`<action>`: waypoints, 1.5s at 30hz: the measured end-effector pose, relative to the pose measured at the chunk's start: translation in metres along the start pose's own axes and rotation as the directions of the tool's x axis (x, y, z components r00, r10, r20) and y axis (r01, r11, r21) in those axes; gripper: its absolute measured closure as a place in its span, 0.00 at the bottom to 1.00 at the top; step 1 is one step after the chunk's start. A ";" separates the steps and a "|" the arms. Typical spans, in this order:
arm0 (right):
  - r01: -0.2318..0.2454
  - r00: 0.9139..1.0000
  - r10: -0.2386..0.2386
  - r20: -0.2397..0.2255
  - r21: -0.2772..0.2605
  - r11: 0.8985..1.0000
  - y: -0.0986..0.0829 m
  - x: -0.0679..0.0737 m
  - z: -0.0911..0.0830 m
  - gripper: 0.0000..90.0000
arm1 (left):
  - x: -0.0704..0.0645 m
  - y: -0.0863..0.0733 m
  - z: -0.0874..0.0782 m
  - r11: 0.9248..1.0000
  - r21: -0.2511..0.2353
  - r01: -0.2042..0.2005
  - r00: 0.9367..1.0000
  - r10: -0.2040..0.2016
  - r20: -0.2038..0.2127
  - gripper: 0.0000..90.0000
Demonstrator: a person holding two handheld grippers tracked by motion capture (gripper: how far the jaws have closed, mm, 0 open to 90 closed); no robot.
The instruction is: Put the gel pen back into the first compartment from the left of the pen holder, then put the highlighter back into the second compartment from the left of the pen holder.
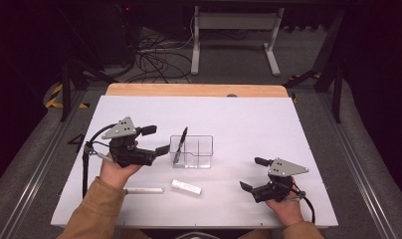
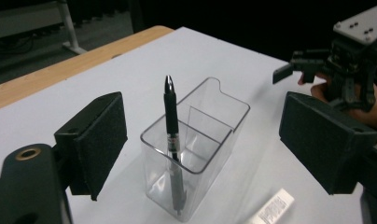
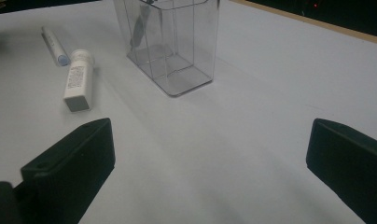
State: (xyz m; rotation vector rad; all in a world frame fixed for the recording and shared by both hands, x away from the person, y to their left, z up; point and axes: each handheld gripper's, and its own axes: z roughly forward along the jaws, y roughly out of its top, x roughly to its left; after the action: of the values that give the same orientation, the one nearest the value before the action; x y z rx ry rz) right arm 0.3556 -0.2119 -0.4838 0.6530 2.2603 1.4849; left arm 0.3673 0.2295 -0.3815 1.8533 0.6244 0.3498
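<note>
A clear plastic holder (image 1: 191,152) with compartments stands mid-table. A black pen (image 1: 179,144) leans upright in its left compartment. My left gripper (image 1: 155,140) is open just left of the holder, nothing between its jaws. From the left gripper view, the holder (image 2: 210,116) and pen (image 2: 171,122) sit between and beyond the spread jaws of the left gripper (image 2: 203,140). My right gripper (image 1: 253,174) is open and empty near the front right, apart from the holder. The right gripper view shows the right gripper (image 3: 210,163) facing the holder (image 3: 170,42) across bare table.
A white capped tube (image 1: 186,186) and a white marker (image 1: 144,190) lie on the white table sheet (image 1: 249,119) in front of the holder. Both also lie left of the holder in the right gripper view, tube (image 3: 78,80) and marker (image 3: 53,45). A wooden edge (image 1: 194,90) runs along the back.
</note>
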 end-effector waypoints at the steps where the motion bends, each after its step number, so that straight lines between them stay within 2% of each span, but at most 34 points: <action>1: 0.001 1.000 -0.001 0.000 0.000 1.000 0.000 0.000 0.000 0.02 | -0.001 0.000 -0.001 1.000 0.012 -0.010 1.000 0.010 0.002 0.17; 3: 0.001 1.000 -0.001 0.000 0.001 1.000 0.000 0.000 0.000 0.02 | -0.004 0.001 -0.002 0.998 0.041 -0.040 0.999 0.040 0.004 0.16; 4: 0.001 1.000 -0.001 -0.001 0.000 1.000 0.000 0.000 0.000 0.02 | -0.005 0.002 -0.003 0.998 0.049 -0.042 0.999 0.042 0.006 0.15; 8: 0.002 1.000 -0.002 -0.001 0.001 1.000 0.000 0.000 0.000 0.02 | -0.005 0.002 -0.006 0.997 0.069 -0.032 0.999 0.030 0.019 0.12; 16: 0.002 1.000 -0.002 -0.001 0.000 1.000 0.000 0.000 0.000 0.02 | -0.007 0.000 -0.012 0.995 0.089 -0.036 0.999 0.036 0.003 0.07; 20: 0.002 1.000 -0.002 -0.001 0.000 1.000 0.000 0.000 0.000 0.02 | -0.007 0.000 -0.017 0.993 0.110 -0.053 0.998 0.050 0.032 0.04; 22: 0.002 1.000 -0.002 -0.001 0.002 1.000 0.000 0.001 0.000 0.02 | -0.009 -0.001 -0.020 0.990 0.125 -0.067 0.997 0.063 0.040 0.04; 27: 0.003 1.000 -0.003 -0.005 0.002 1.000 0.000 0.001 0.000 0.02 | -0.015 0.000 -0.026 0.975 0.187 -0.118 0.993 0.115 0.028 0.04; 30: 0.001 1.000 -0.001 -0.004 0.001 1.000 0.000 0.001 0.000 0.02 | -0.017 -0.003 -0.030 0.969 0.216 -0.117 0.993 0.113 0.028 0.03; 34: 0.002 1.000 -0.002 -0.003 0.000 1.000 0.000 0.000 0.001 0.02 | -0.017 -0.005 -0.033 0.957 0.263 -0.121 0.993 0.115 0.038 0.04; 39: 0.001 1.000 -0.001 -0.003 0.000 1.000 0.000 0.000 0.001 0.02 | -0.015 -0.006 -0.038 0.958 0.267 -0.107 0.994 0.096 0.054 0.07; 42: 0.001 1.000 -0.001 -0.004 0.001 1.000 0.000 0.000 0.000 0.02 | -0.014 -0.008 -0.039 0.955 0.275 -0.113 0.993 0.099 0.065 0.08; 44: 0.001 1.000 -0.001 -0.004 0.001 1.000 0.000 0.000 0.000 0.02 | -0.015 -0.009 -0.039 0.949 0.290 -0.126 0.991 0.111 0.069 0.08; 45: 0.001 1.000 -0.001 -0.004 0.002 1.000 0.000 0.000 0.000 0.02 | -0.015 -0.009 -0.039 0.942 0.304 -0.139 0.990 0.123 0.071 0.09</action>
State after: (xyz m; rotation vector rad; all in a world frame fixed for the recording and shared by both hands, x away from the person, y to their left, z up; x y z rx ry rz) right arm 0.3555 -0.2115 -0.4841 0.6496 2.2652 1.4854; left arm 0.3320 0.2536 -0.3746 2.2040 0.5445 0.3041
